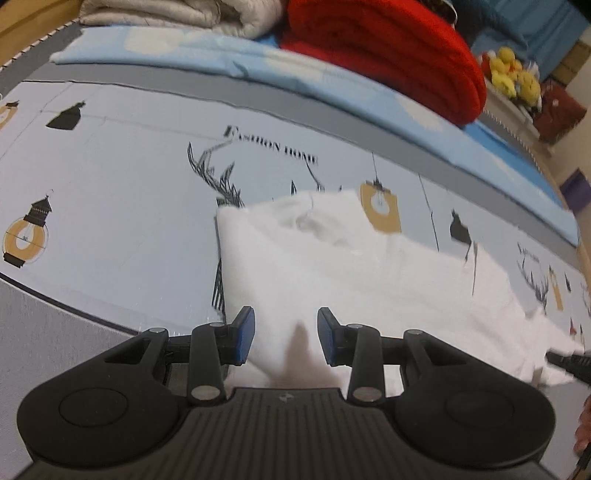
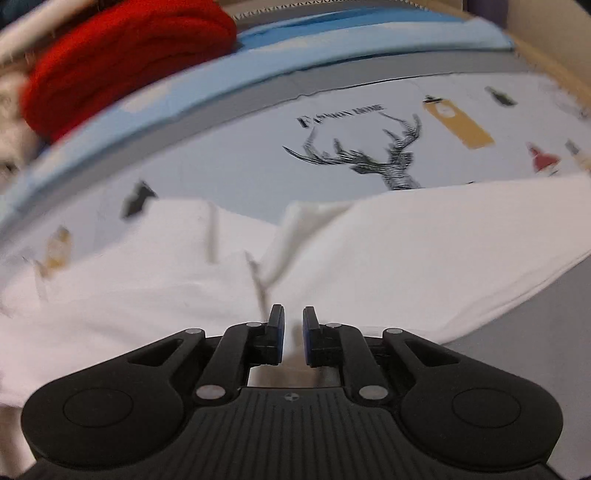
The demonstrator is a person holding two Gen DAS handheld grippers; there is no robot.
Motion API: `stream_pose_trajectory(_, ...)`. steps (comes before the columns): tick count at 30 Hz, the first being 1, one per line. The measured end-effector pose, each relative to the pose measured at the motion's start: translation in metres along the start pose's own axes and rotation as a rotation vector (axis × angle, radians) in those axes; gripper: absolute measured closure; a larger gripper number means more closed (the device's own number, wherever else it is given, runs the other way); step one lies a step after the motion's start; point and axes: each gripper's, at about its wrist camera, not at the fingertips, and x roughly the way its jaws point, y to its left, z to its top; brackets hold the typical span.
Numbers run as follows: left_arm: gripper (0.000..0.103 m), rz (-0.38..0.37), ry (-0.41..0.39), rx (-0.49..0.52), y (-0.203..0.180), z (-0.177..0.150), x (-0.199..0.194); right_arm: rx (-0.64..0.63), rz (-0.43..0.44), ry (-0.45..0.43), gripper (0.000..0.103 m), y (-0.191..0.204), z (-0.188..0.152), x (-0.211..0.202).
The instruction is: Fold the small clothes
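Open sheet (image 1: pixel 110 192) at left and centre; blocked at top by red blanket (image 1: pixel 388 55) and quilt (image 1: pixel 184 14).

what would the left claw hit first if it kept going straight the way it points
Most likely the white garment: the left claw is angled down over its near edge, jaws apart with cloth showing between them. How close it is cannot be told.

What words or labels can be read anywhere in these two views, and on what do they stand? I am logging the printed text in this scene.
"FASHION HOME": printed in black on the pale bedsheet, above the deer drawing; sharpest in the left wrist view.
The same line shows in the right wrist view, its second word blurred.
Small writing by another deer near the right edge: too small to read.
The white garment and red blanket show no text.
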Motion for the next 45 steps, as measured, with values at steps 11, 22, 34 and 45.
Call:
stream_pose_trajectory(11,0.059,-0.008,0.041,-0.091,0.020,-0.008,-0.005,0.328,0.043,0.211,0.058,-0.007,-0.028,0.018)
stream_pose_trajectory(22,0.059,-0.022,0.071,-0.046,0.011,-0.016,0.004,0.478,0.131,0.086,0.098,-0.015,-0.029,0.014)
stream_pose_trajectory(34,0.059,0.027,0.104,0.014,0.008,-0.022,0.013,0.345,-0.035,0.022,0.089,-0.020,-0.017,0.007)
stream_pose_trajectory(45,0.076,0.161,0.062,0.109,0.002,-0.032,0.008,0.261,0.072,0.024,0.071,-0.011,-0.009,0.008)
